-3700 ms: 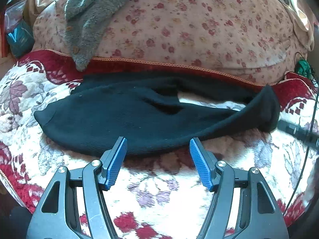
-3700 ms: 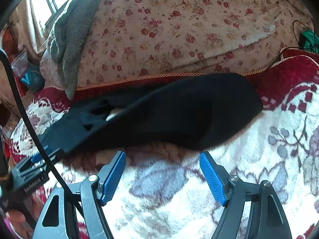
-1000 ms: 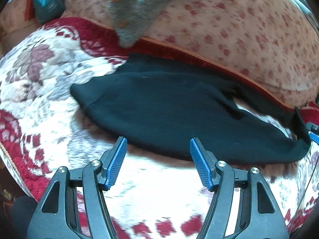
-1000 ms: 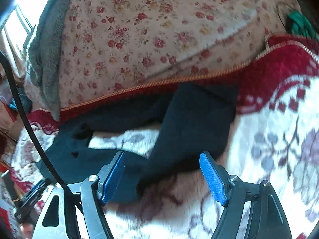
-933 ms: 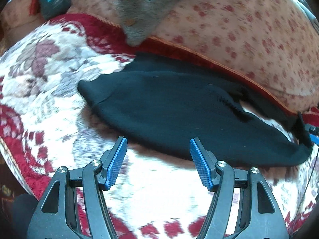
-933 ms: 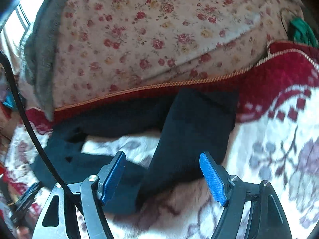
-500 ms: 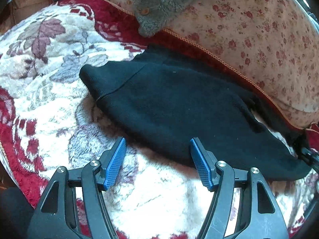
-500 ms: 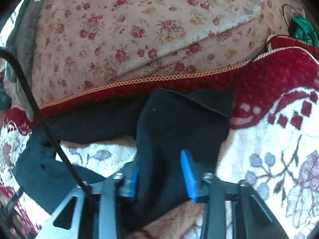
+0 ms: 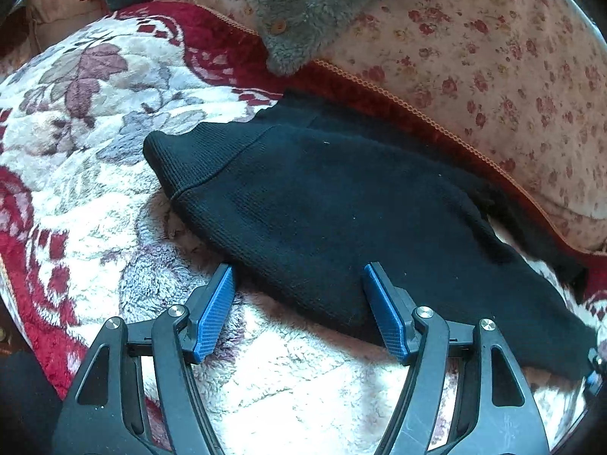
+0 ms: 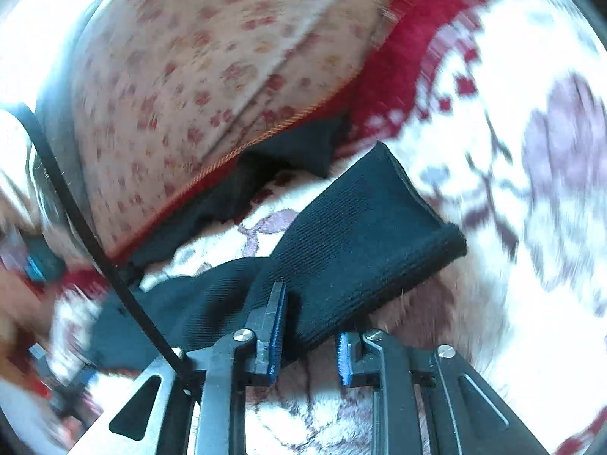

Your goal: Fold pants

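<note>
Left hand-held gripper (image 9: pixel 297 292) wide, hovering over pants (image 9: pixel 322 204) on blanket (image 9: pixel 76 151). Right hand-held gripper (image 10: pixel 309 335) narrow, opening slightly, leg cuff between its jaws.

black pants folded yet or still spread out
Mostly spread: the black pants lie lengthwise across the floral blanket, and only one leg cuff is lifted, not yet doubled over.
</note>
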A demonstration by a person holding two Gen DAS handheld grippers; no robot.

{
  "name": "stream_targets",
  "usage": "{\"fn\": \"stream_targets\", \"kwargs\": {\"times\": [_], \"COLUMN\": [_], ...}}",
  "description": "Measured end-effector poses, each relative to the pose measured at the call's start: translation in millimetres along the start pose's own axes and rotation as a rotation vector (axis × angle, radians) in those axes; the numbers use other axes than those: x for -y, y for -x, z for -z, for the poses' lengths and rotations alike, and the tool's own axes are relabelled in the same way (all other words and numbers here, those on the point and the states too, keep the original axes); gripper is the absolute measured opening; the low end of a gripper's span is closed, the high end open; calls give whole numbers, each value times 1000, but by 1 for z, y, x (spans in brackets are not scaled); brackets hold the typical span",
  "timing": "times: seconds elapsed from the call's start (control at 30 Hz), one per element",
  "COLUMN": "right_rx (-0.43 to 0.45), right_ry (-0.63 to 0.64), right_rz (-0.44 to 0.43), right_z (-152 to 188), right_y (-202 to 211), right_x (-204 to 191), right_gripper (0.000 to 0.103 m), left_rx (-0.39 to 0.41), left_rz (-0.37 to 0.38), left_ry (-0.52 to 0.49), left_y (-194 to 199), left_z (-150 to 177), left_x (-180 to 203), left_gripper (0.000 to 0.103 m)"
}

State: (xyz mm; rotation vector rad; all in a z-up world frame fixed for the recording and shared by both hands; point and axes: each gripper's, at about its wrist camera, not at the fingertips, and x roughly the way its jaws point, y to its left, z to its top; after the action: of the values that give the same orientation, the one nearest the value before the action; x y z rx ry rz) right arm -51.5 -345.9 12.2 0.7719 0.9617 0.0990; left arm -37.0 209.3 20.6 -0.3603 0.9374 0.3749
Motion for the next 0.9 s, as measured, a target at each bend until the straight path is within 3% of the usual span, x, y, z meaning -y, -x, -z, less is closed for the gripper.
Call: {"fn": "stream_targets", "kwargs": {"times": [0.17,0.23,0.3,0.37,0.43,0.5,0.9], "right_rx": [29,45,64,71,73,90,128], "right_ry": [-88,-101,-76,-56,-45,-35,-22], "right_rz": [-115,-155,-167,-173,-182,-193,-248], "right_z": [7,8,10,11,11,11,15], "right_y": [-6,-7,-7,-6,-5,-4,18], "right_x": [13,12,9,6,4,6,7], "right_gripper": [31,30,21,18,17,15,6], "left_rx": [-17,-18,-13,-19,-20,-47,-34], "left_rz": [18,67,132,165,175,232,307], "left_ry": [75,122,167,189,208,227,187], "left_y": [-2,-1,-1,-5,-6,-11,24], "left_z": [-6,-9,-12,-15,-17,-20,-19], "left_x": [-3,-7,-13,-19,-24,-30,-37], "left_gripper": [68,68,66,53,20,11,8]}}
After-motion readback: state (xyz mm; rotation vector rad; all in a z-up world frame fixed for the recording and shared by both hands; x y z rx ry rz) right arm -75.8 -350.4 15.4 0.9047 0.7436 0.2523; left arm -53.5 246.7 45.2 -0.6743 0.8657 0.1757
